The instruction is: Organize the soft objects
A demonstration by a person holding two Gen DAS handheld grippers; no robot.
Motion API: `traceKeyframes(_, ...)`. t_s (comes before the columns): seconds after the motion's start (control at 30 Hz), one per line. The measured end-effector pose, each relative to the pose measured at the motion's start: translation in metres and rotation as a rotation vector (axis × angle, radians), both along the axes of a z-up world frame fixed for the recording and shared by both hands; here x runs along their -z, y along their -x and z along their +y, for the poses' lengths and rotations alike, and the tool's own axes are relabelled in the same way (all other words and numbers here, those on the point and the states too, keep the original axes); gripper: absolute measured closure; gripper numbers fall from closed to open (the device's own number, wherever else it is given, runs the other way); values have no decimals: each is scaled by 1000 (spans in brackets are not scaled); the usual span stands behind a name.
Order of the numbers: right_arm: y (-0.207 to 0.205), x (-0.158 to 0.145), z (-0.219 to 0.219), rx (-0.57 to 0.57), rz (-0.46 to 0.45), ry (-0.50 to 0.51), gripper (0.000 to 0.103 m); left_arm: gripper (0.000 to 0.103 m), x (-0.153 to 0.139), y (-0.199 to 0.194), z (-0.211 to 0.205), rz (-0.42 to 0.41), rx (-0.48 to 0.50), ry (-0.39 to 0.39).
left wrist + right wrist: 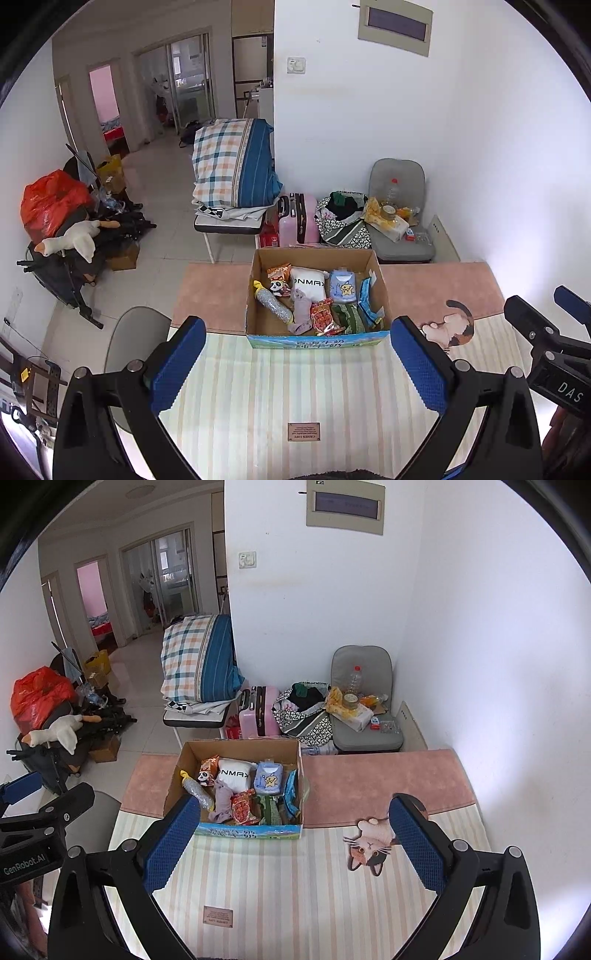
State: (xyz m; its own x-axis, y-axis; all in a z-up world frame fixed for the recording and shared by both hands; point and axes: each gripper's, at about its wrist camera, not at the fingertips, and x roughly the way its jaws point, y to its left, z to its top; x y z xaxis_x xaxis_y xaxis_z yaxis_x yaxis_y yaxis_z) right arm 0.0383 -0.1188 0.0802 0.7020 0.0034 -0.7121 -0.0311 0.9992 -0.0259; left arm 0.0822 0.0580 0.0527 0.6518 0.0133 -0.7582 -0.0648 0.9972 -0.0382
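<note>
An open cardboard box (380, 280) stands on the striped mat at the table's middle. It holds several soft items: a white pillow pack (309, 282), a blue tissue pack (342, 286), a purple cloth (301, 310), a red snack bag (322, 316), a glittery tube (271, 303) and a panda toy (279, 285). The box also shows in the right wrist view (177, 775). My left gripper (297, 363) is open and empty, just in front of the box. My right gripper (295, 843) is open and empty, in front and right of the box.
A cat-shaped mat (369, 843) lies on the table right of the box. A striped mat (288, 398) and pink cloth (214, 291) cover the table. Behind are a grey chair with clutter (399, 221), a pink suitcase (297, 218) and folded bedding (232, 166).
</note>
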Motion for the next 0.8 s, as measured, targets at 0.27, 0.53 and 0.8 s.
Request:
traceKeyframes(0.27,1,0,-1,-9,9,-4,0,0,0,0,0,8,-2,5)
traceKeyframes(0.53,2,1,-1,-8,7,-5,0,0,1,4,-2,15,1,5)
traceKeyframes(0.8,4,1,-3,-12,11,-8,0,0,2,6,-2,21,3,10)
